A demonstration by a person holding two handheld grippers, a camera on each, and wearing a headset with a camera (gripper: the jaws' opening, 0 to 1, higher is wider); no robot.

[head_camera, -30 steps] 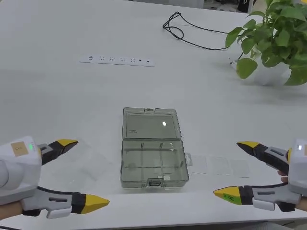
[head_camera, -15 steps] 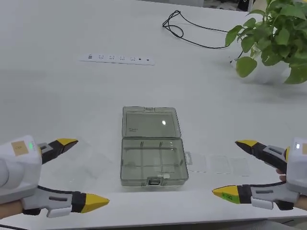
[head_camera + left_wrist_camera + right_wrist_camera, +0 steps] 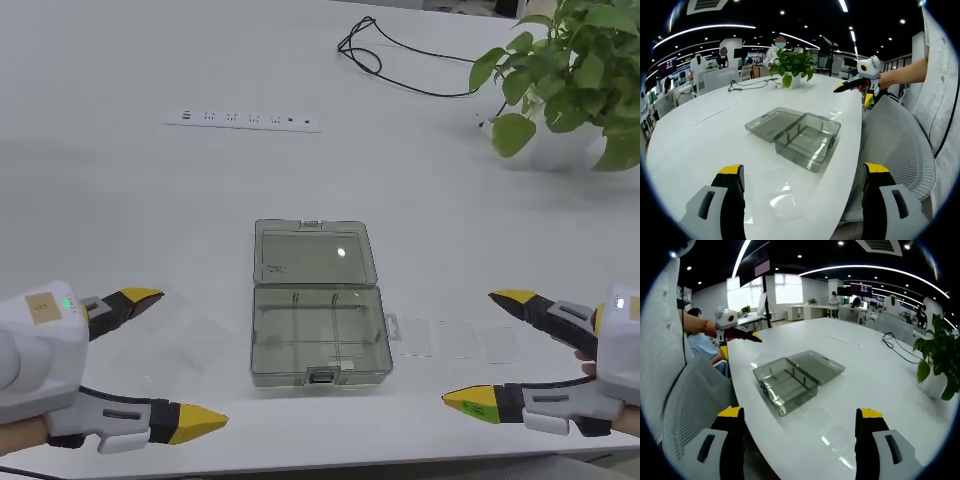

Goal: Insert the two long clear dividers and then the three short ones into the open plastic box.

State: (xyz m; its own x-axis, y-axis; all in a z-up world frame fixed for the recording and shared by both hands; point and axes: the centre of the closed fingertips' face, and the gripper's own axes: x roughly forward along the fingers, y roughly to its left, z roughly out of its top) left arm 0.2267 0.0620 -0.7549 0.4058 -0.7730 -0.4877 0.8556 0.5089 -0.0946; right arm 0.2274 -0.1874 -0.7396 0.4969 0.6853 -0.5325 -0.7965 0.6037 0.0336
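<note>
Two grippers, left and right, hang at lower frame, jaws apart, empty. Open plastic box sits centre; long clear dividers lie flat left of it (faint outlines). Advise a low approach, nipping one edge.

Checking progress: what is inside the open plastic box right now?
The plastic box holds nothing loose; faint upright ribs show on its walls. Some clear dividers lie on the table beside it. Whether one is already seated cannot be told.
</note>
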